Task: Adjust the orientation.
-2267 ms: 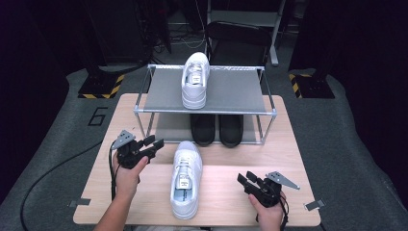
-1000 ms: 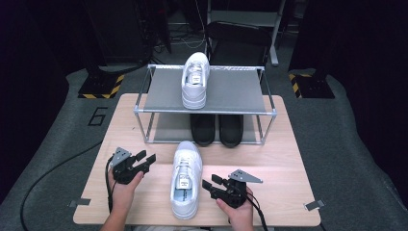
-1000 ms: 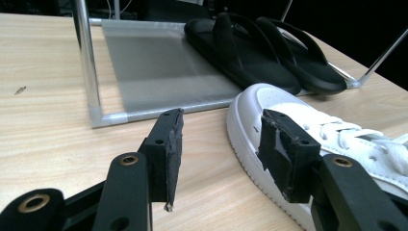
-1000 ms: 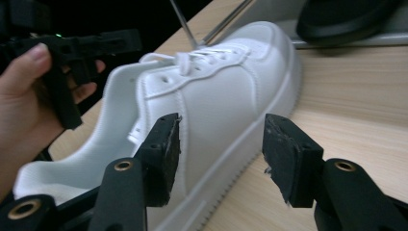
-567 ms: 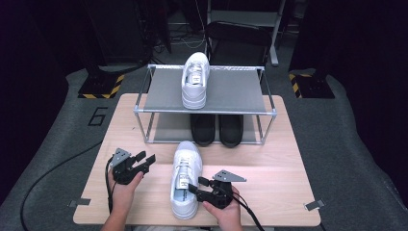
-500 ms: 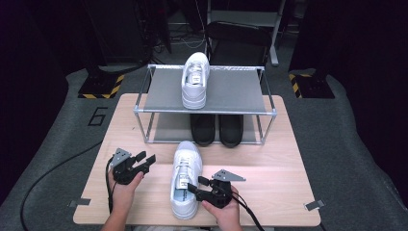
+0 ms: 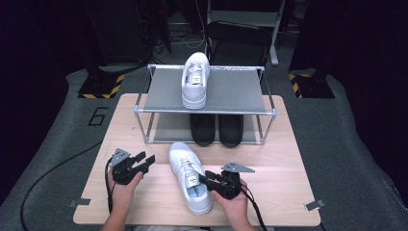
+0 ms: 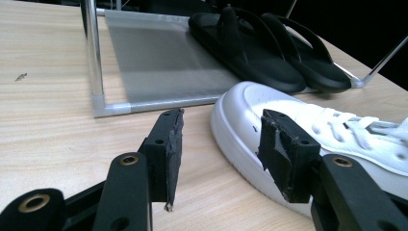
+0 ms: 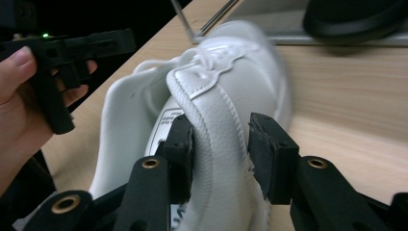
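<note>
Right gripper (image 9: 219, 144): jaws just closed onto side wall of white leather sneaker (image 7: 190, 175) | sneaker lay on light wooden table (image 7: 279, 159), before metal rack (image 7: 211, 111) | left gripper (image 8: 221, 149): jaws apart, empty.

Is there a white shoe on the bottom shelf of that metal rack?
No, the bottom shelf holds a pair of black sandals; a white shoe sits on the top shelf.

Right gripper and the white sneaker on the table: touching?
Touching. The right gripper view shows the right gripper with both pads pressed against the white sneaker's side wall.
</note>
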### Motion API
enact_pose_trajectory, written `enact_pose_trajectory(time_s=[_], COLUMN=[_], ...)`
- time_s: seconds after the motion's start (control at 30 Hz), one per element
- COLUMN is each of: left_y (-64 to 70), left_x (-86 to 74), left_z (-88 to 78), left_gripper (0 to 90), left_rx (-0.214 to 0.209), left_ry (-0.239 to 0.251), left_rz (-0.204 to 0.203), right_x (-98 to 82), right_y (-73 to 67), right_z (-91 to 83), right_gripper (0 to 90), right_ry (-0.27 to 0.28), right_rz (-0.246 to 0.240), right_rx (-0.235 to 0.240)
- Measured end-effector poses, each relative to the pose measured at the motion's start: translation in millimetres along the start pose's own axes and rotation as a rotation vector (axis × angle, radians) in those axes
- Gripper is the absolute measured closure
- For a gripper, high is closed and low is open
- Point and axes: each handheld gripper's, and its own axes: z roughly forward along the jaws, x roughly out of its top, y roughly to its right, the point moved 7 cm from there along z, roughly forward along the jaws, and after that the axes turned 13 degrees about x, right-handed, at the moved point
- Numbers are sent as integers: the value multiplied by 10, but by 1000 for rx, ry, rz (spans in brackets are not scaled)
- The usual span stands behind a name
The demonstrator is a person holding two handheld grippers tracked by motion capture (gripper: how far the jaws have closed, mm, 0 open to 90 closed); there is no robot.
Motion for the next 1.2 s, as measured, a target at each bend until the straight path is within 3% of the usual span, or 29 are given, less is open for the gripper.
enact_pose_trajectory(time_s=[0.13, 0.2, 0.27, 0.43, 0.5, 0.57, 0.73, 1.2], left_y=[-6, -11, -11, -19, -32, -42, -50, -89], left_x=[-9, -15, -19, -25, -20, -16, -15, -11], left_z=[10, 12, 19, 18, 17, 19, 20, 29], left_gripper=[504, 504, 504, 504, 504, 504, 504, 504], left_rx=[1, 0, 1, 2, 6, 9, 11, 20], left_ry=[-5, -12, -11, -15, -11, -7, -11, -7], left_rz=[-2, -3, -9, -9, -11, -18, -29, -51], right_x=[60, 52, 51, 23, -10, -13, -33, -39], right_y=[127, 121, 107, 113, 130, 143, 168, 181], right_z=[-74, -72, -66, -65, -49, -42, -27, -20], right_gripper=[612, 595, 590, 575, 597, 589, 563, 622], right_ry=[-9, -15, -14, -37, -72, -78, -103, -111], right_rz=[25, 34, -6, 27, 6, 6, 64, 57], right_rx=[-2, 11, -3, 5, -21, -15, 11, -12])
